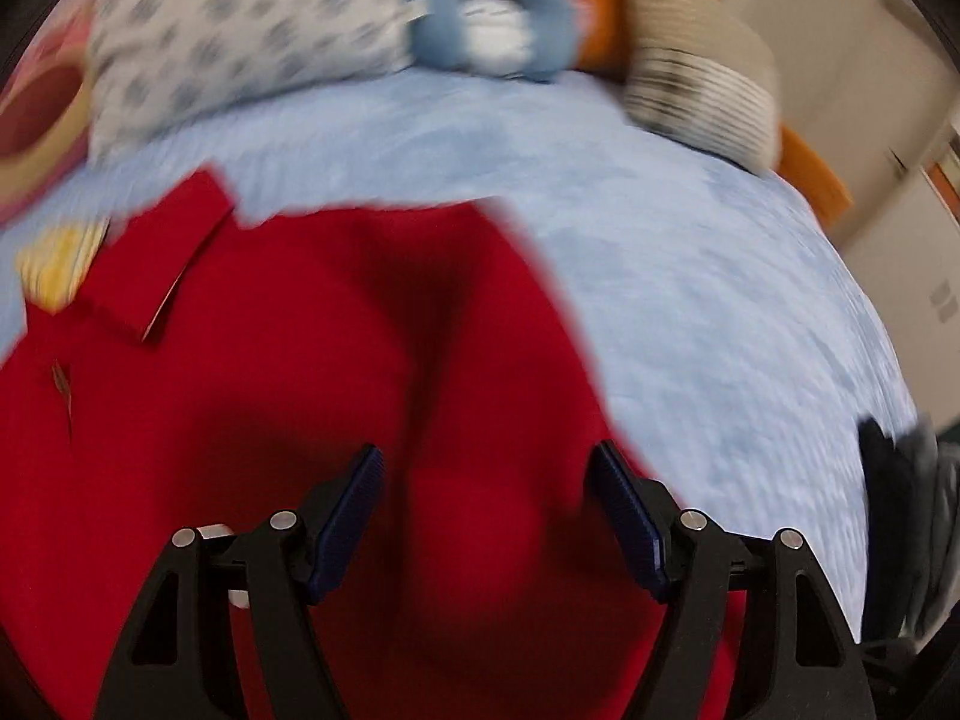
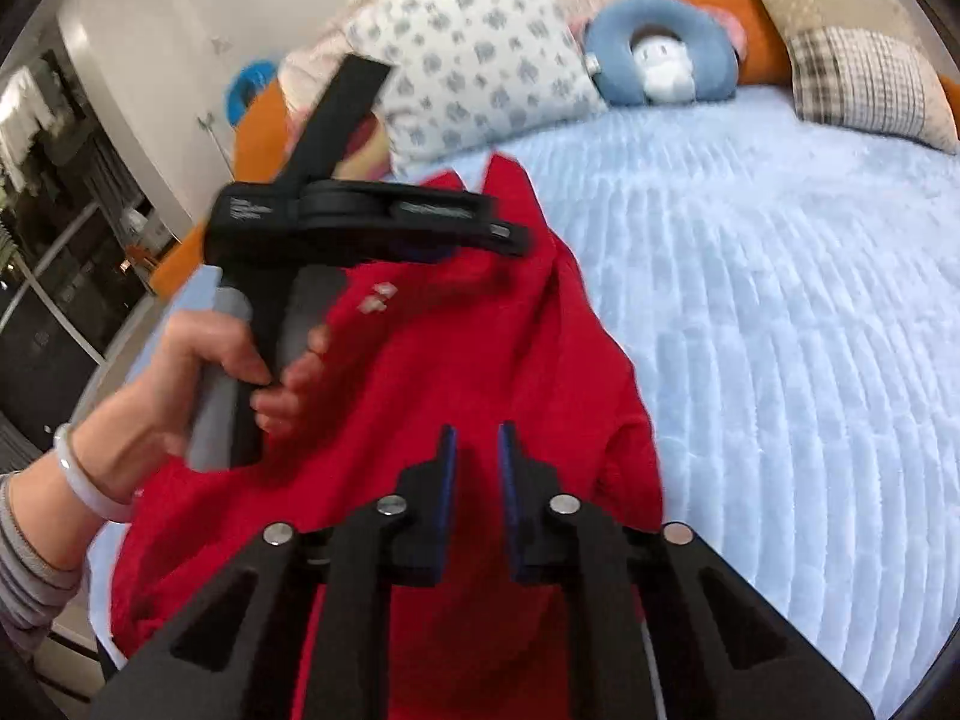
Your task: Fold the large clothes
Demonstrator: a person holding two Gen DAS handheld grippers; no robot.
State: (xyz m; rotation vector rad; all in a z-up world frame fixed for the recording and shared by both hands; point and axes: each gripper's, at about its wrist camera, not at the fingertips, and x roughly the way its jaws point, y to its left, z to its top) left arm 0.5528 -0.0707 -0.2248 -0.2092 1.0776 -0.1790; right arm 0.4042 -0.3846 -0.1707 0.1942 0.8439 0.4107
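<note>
- The red garment [image 2: 480,360], centre of the frame, is soft matt cloth.
- The light blue bedcover [image 2: 780,312], right side, is fluffy ribbed cloth.
- The right gripper [image 2: 477,468], bottom centre, is matt black plastic with shiny metal pins and ridged blue pads [image 2: 447,480].
- The patterned pillow [image 2: 480,60], upper centre, is smooth printed cloth.
- The bracelet [image 2: 90,480], lower left, is glossy and smooth.

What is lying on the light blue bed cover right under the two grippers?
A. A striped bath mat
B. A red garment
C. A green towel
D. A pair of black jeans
B: a red garment is spread over the light blue bed cover, and it fills the space below the left gripper and the right gripper.
</note>
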